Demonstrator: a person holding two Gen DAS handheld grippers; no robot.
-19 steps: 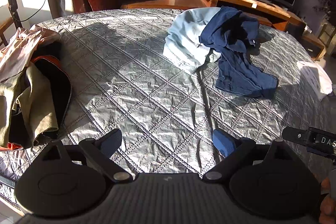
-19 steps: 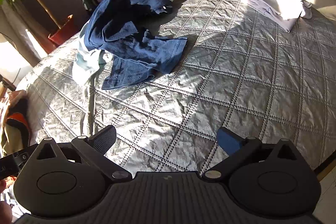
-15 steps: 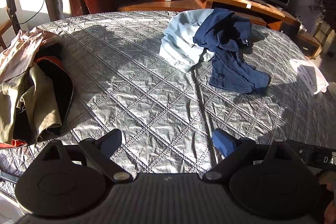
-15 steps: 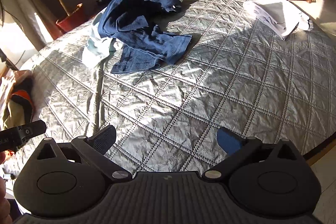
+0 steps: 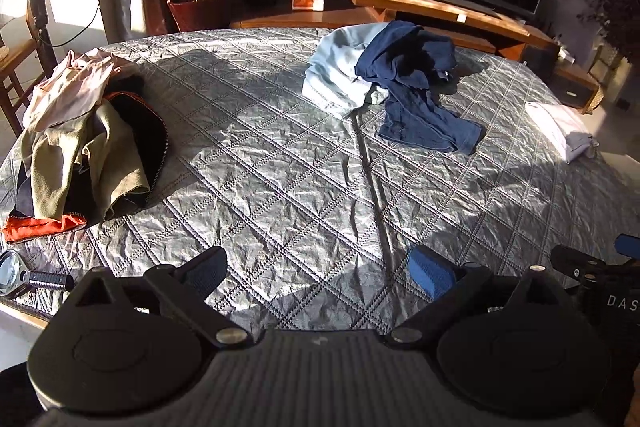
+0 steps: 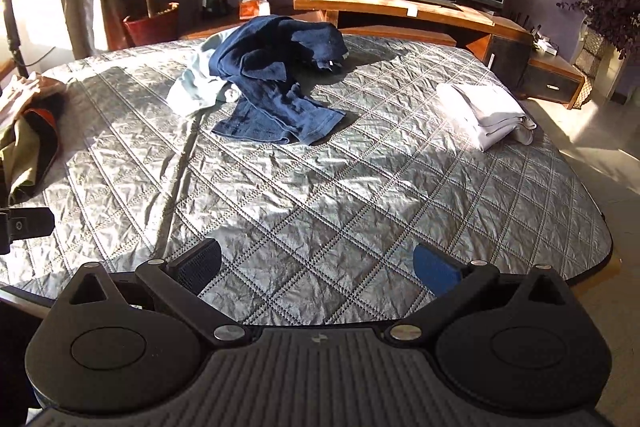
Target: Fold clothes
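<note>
Left wrist view shows three groups of clothes on the quilted grey cover: at left of the frame one mixed heap of pink, olive, black and orange pieces, at upper centre a navy garment lying partly over a light blue garment, and at right edge one folded white piece. My left gripper is at the bottom of the frame, fingers spread wide, holding nothing. Only this view shows a magnifying glass at lower left, near the cover's edge.

Right wrist view shows the same navy garment at upper centre and the folded white piece fully, at right. My right gripper is also released and empty. Between both grippers and the clothes there is a wide bare area of cover; its rounded edge shows at lower right.
</note>
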